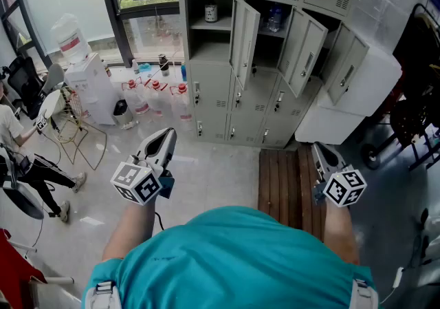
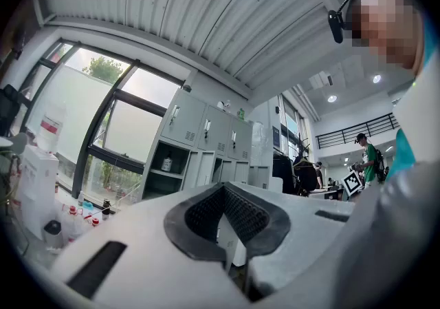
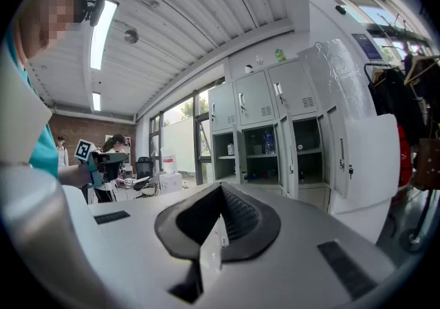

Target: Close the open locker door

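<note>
Grey steel forms the locker bank (image 1: 213, 104), which is seen at the top of the head view. Three doors in its middle row are swung outward: the left door (image 1: 245, 39), the middle door (image 1: 305, 49) and the right door (image 1: 346, 72). A small jar (image 1: 211, 13) is seen on the shelf of the compartment just left of the left door, and a bottle (image 1: 273, 18) in the compartment between the left and middle doors. The left tongs (image 2: 223, 187) are held well short of the bank, over the pale floor (image 1: 206, 170); their pads are brought together at the tips and nothing is gripped. The right tongs (image 3: 221, 187) are likewise fully closed and empty, and are held in front of the bank's right half, above a slatted wooden platform (image 1: 282, 187) laid on the floor before the bank. A white box (image 1: 357, 87) is set against the bank's right end, beside the right door. A water dispenser (image 1: 93, 87) is placed left of the bank, by the window.
</note>
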A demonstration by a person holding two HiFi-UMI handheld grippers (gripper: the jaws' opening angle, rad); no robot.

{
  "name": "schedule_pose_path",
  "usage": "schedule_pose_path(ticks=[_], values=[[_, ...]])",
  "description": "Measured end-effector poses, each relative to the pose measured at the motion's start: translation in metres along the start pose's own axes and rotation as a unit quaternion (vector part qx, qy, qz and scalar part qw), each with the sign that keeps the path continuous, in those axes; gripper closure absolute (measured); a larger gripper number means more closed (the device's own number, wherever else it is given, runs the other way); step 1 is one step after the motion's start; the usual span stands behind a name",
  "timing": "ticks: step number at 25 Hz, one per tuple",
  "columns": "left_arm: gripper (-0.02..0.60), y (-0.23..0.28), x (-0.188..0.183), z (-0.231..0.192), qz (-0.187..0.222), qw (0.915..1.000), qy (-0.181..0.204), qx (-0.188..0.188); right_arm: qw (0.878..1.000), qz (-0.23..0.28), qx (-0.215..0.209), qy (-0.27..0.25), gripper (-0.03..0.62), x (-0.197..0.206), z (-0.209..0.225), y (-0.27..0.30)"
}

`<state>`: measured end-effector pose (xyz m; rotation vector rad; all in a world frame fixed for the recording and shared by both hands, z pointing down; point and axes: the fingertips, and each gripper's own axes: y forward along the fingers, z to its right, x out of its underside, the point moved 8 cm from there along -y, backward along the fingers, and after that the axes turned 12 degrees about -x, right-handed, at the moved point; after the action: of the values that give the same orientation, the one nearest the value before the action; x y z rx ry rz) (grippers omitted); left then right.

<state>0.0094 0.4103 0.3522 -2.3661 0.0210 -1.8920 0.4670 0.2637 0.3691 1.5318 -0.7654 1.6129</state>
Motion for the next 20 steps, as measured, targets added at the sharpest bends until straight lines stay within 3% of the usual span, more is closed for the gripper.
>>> schedule_pose_path(ticks=[20], values=[[0.577, 0.018, 0.000, 0.035, -0.005, 0.9999, 0.010, 0.008, 1.000, 0.016, -0.006, 0.016, 0.595, 0.004, 0.026, -0.015]])
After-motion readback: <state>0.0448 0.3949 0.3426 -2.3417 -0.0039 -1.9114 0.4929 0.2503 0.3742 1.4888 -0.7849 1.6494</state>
